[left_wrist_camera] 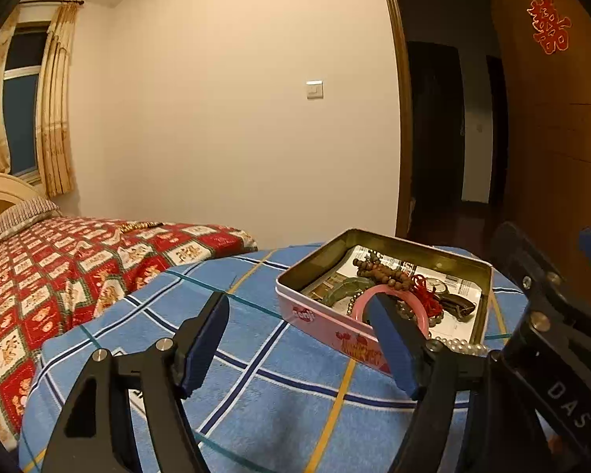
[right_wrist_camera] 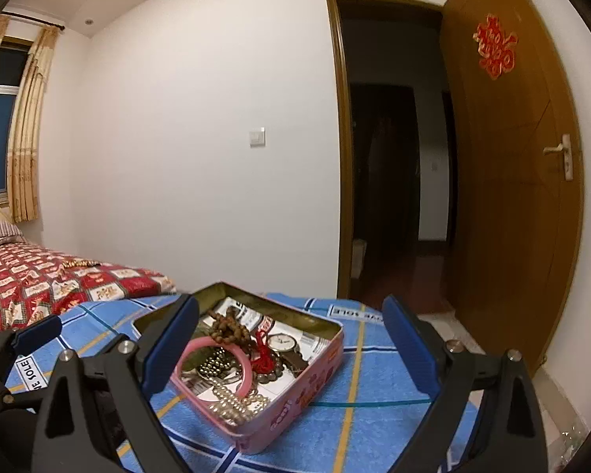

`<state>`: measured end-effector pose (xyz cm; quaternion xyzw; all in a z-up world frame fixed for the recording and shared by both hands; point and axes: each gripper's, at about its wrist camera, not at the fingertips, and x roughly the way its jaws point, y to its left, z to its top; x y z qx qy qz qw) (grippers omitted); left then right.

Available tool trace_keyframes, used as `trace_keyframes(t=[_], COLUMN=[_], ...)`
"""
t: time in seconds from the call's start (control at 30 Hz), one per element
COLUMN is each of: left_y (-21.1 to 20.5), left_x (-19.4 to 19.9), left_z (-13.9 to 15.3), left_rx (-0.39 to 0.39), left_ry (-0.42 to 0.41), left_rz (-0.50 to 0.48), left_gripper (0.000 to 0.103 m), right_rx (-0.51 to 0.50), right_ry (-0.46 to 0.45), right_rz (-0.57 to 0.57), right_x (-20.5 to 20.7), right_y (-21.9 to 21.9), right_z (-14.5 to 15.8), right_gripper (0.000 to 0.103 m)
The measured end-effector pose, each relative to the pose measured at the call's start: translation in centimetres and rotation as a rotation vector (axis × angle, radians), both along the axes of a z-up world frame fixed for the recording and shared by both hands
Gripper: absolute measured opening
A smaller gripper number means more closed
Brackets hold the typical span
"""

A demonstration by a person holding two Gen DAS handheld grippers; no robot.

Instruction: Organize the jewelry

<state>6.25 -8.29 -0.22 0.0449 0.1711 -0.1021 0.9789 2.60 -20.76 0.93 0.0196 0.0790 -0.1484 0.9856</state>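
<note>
An open pink tin (left_wrist_camera: 327, 321) (right_wrist_camera: 295, 390) sits on a blue checked towel (left_wrist_camera: 256, 374) (right_wrist_camera: 374, 394) on the bed. It holds a pink bangle (left_wrist_camera: 358, 303) (right_wrist_camera: 212, 345), brown wooden beads (left_wrist_camera: 378, 270) (right_wrist_camera: 228, 329), a red cord (left_wrist_camera: 425, 291) (right_wrist_camera: 262, 358), a watch (left_wrist_camera: 439, 285) (right_wrist_camera: 281, 341), a green stone piece (left_wrist_camera: 344, 289) and pearl strands (right_wrist_camera: 232, 398). My left gripper (left_wrist_camera: 301, 347) is open and empty, just left of and before the tin. My right gripper (right_wrist_camera: 291, 349) is open and empty, its jaws standing either side of the tin, above it.
A red patterned bedspread (left_wrist_camera: 59, 276) (right_wrist_camera: 39, 280) covers the bed to the left, with a gold chain (left_wrist_camera: 140, 225) (right_wrist_camera: 78, 263) lying on it. An open brown door (right_wrist_camera: 512, 197) and dark doorway (right_wrist_camera: 394, 157) stand at the right. The towel's edge drops off behind the tin.
</note>
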Motion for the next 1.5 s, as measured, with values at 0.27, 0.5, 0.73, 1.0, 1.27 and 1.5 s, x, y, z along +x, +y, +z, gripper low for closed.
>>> trace_keyframes(t=[0.27, 0.5, 0.73, 1.0, 1.27, 1.5], left_y=[1.0, 1.0, 0.9, 1.0, 0.9, 0.9], left_x=[-2.2, -2.6, -2.8, -2.8, -2.8, -2.8], left_z=[0.4, 0.3, 0.4, 0.4, 0.4, 0.4], left_rx=[-0.025, -0.026, -0.021, -0.021, -0.021, -0.02], left_ry=[-0.066, -0.067, -0.068, -0.065, -0.065, -0.065], left_rz=[0.007, -0.002, -0.002, -0.002, -0.002, -0.002], left_gripper=[0.081, 0.081, 0.082, 0.082, 0.082, 0.082], right_rx=[-0.005, 0.005, 0.0, 0.005, 0.01, 0.011], right_ry=[-0.135, -0.135, -0.131, -0.126, -0.12, -0.118], right_rz=[-0.047, -0.046, -0.046, -0.048, -0.051, -0.052], right_x=[-2.7, -2.9, -3.0, -3.1, -3.0, -3.0], right_y=[0.0, -0.1, 0.0, -0.2, -0.4, -0.4], right_z=[0.5, 0.5, 0.4, 0.5, 0.5, 0.5], right_gripper=[0.103, 0.103, 0.103, 0.103, 0.103, 0.103])
